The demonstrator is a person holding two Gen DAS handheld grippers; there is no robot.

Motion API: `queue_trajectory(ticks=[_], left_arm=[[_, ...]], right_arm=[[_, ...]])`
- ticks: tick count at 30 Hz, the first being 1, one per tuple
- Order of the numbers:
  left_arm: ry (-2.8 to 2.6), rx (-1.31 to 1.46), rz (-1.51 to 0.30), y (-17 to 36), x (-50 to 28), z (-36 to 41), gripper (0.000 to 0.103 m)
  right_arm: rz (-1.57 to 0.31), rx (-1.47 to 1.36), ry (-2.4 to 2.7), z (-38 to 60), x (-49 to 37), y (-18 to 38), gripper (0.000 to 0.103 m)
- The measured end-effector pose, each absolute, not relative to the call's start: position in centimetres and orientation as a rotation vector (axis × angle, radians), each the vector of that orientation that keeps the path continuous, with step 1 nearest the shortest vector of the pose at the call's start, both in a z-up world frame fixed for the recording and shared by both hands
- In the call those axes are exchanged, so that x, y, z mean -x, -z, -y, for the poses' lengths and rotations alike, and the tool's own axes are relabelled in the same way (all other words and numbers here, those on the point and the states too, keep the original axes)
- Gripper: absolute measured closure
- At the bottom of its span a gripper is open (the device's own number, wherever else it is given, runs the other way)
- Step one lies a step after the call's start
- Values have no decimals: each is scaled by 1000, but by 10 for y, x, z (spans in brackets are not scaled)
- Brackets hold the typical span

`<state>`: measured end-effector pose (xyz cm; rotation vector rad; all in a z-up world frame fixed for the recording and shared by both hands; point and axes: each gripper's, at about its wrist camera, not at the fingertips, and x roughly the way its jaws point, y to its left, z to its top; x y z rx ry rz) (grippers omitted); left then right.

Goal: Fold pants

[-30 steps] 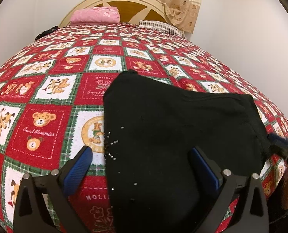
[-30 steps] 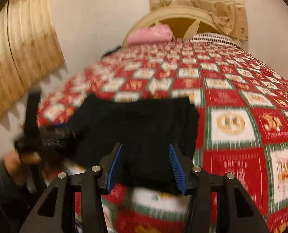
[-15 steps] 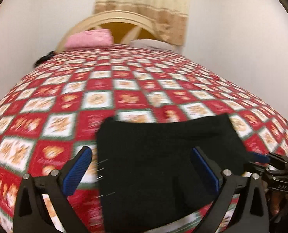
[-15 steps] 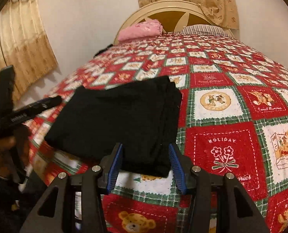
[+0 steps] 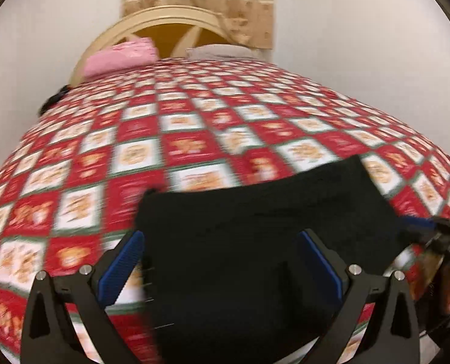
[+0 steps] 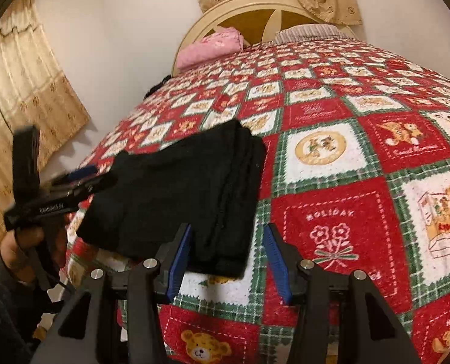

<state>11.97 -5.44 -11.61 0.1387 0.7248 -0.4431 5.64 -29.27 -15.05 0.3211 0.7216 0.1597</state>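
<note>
The black pants (image 5: 255, 242) lie folded in a flat stack near the foot edge of the bed, and the same pants (image 6: 179, 194) show layered edges on their right side. My left gripper (image 5: 222, 261) hovers over them, wide open and holding nothing. In the right wrist view the left gripper (image 6: 85, 176) sits at the stack's left edge, held by a hand (image 6: 18, 242). Just short of the stack's near right corner, my right gripper (image 6: 228, 261) is open and grips nothing. The right gripper (image 5: 422, 226) also shows at the pants' right edge.
A red, white and green holiday quilt (image 6: 346, 157) covers the bed. A pink pillow (image 6: 213, 45) and a striped pillow (image 6: 307, 32) lie by the cream headboard (image 5: 176, 18). Beige curtains (image 6: 21, 106) hang to the left. The bed's edge drops off just below the pants.
Both grippers have drawn back from the pants, and both views have rolled. The left one has lifted, so the stack sits lower in its view. The pants lie still.
</note>
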Motion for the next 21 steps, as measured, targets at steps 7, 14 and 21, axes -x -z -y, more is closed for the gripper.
queue_trajectory(ticks=[7, 14, 21], left_arm=[[352, -57, -765, 137, -135, -5, 0], [420, 35, -817, 157, -145, 2, 0], [493, 93, -890, 166, -162, 8, 0]], right_arm=[[-692, -405, -152, 302, -71, 137, 31], [-769, -435, -121, 308, -107, 150, 31], [-783, -335, -92, 294, -125, 154, 31]])
